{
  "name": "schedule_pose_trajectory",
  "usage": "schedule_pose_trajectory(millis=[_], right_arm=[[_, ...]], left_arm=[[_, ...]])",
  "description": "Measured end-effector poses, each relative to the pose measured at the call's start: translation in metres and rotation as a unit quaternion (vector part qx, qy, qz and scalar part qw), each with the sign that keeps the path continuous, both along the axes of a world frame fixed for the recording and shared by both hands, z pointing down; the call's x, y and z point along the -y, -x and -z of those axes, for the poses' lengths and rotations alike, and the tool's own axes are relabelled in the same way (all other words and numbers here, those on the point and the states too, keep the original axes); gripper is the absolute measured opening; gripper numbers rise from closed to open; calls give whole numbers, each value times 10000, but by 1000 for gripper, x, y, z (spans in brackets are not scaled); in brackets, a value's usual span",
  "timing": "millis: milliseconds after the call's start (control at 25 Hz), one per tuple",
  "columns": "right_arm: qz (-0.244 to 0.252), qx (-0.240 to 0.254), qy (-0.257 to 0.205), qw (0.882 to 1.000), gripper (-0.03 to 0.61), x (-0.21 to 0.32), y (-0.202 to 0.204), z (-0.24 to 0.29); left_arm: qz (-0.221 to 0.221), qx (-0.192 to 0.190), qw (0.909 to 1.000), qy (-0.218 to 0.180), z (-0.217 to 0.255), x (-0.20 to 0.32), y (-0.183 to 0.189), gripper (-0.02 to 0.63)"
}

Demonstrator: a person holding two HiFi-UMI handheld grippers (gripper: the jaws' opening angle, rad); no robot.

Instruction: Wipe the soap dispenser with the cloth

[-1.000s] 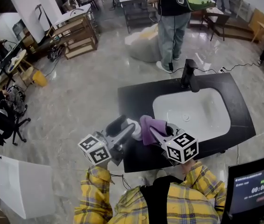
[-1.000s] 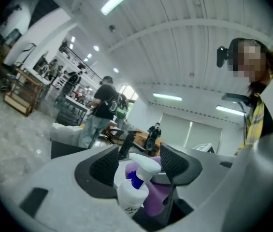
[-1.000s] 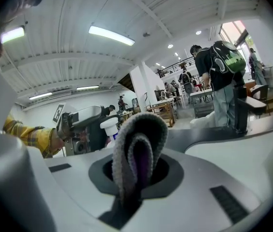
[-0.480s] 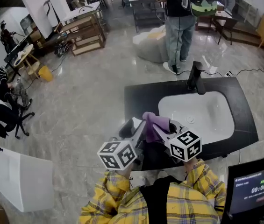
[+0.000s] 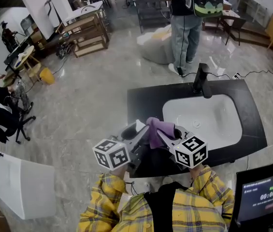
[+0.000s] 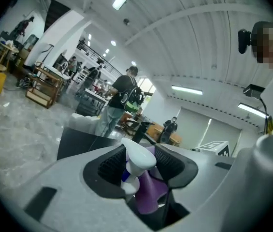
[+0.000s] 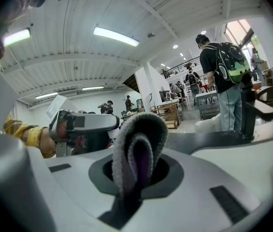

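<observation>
Jaws on the left gripper point(image 6: 141, 164) have just been closing in, and they've got the white pump head of the soap dispenser point(image 6: 137, 154) between them. From where I'm looking, the ribbed pads sit right up against both sides of it, about half shut, so I'd call that a real grip. The bottle is held up near the front left edge of the black countertop point(image 5: 141, 100), not standing by the sink.

The right gripper point(image 7: 137, 174) is clamped tight on a folded purple cloth point(image 7: 132, 144), with the fold sticking up out of the jaws like a little loop. Both grippers point at each other, and the cloth sits right against the dispenser's far side, touching it as far as I can tell.

Further out are the white sink basin point(image 5: 213, 124), the black faucet point(image 5: 201, 81) behind it and someone with a backpack point(image 5: 187, 23) standing past the counter.

Progress-wise, my guess is the setup is done: bottle secured, cloth in hand, the two brought together. The actual rubbing looks like what's left. I can't tell if any part of the bottle is already clean, since most of its body is hidden.
</observation>
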State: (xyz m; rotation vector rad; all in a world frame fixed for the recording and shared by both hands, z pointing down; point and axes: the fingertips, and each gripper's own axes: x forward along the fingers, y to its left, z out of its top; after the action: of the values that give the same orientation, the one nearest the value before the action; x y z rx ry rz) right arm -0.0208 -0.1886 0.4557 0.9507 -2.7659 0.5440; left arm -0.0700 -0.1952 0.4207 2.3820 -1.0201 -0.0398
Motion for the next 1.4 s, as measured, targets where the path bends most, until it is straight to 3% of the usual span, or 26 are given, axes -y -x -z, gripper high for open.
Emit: schedule_pose_trajectory(millis=[240,440,800,1400], right_arm=[[26,122,30,9999,41,1,0,2],[130,248,37,9996,41,0,8,8],[191,-29,224,9996,41,-10,25,-16],[132,-795,586,9950,41,-4,25,-71]], left_arm=[[-1350,-117,9907,-104,-1,-5,-4,176],[-1958,-87,9803,-233,0,-6,-8,176],[-2166,-157,9754,-366,3,-10,-4,176],[-1988,-30,9790,-461,3,-7,-3,176]])
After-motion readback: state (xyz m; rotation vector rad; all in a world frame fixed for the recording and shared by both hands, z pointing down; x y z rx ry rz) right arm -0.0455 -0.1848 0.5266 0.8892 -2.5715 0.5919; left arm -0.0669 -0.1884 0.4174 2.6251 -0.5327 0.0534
